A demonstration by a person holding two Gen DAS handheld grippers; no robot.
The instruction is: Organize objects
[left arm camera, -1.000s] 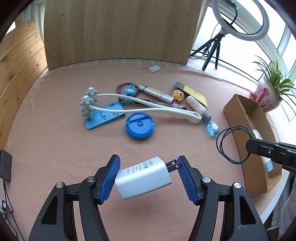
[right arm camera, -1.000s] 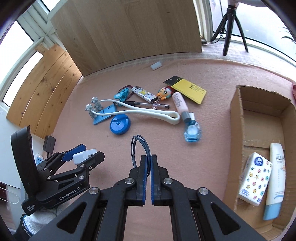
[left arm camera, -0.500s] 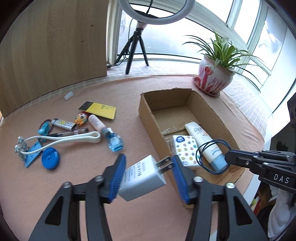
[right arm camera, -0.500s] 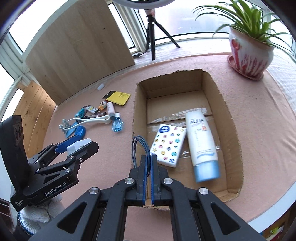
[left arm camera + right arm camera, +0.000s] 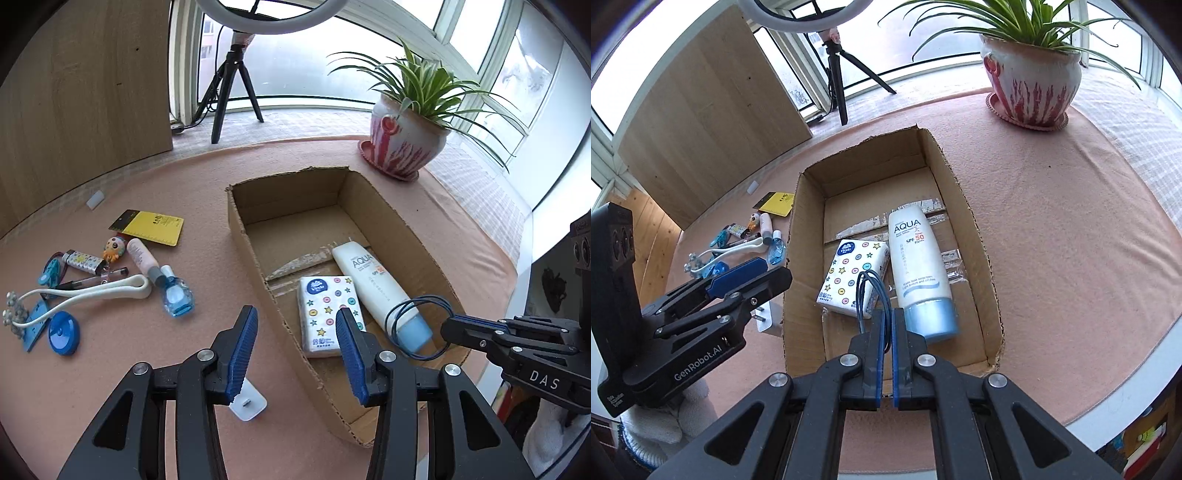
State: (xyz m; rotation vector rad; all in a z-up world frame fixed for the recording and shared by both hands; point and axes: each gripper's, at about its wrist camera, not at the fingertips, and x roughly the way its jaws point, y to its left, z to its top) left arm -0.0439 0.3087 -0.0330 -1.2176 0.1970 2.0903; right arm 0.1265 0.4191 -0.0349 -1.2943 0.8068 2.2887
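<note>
We hover right gripper [image 5: 885, 325] over cardboard box [image 5: 975, 225], jaws clamping cable loop [image 5: 873, 291]; left gripper [image 5: 295, 343] jaws just opening, empty; charger [image 5: 248, 403] outside box. Next: release cable inside.

Home sunroom: bay windows [image 5: 461, 55], potted plant [image 5: 410, 144], ring light [image 5: 258, 18]

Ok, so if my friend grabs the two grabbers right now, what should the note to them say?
Left gripper: open, its jaws have just been opening, nothing between them.
Right gripper: shut on the blue cable, holding it over the cardboard box.
White charger: on the pink cloth just outside the box's near wall, not in it.
Done: tissue pack and sunscreen tube lie in the box.
Left: let the cable go into the box, pick up the charger, then probably the little things in the heap, such as the blue bottle and the yellow card.
</note>
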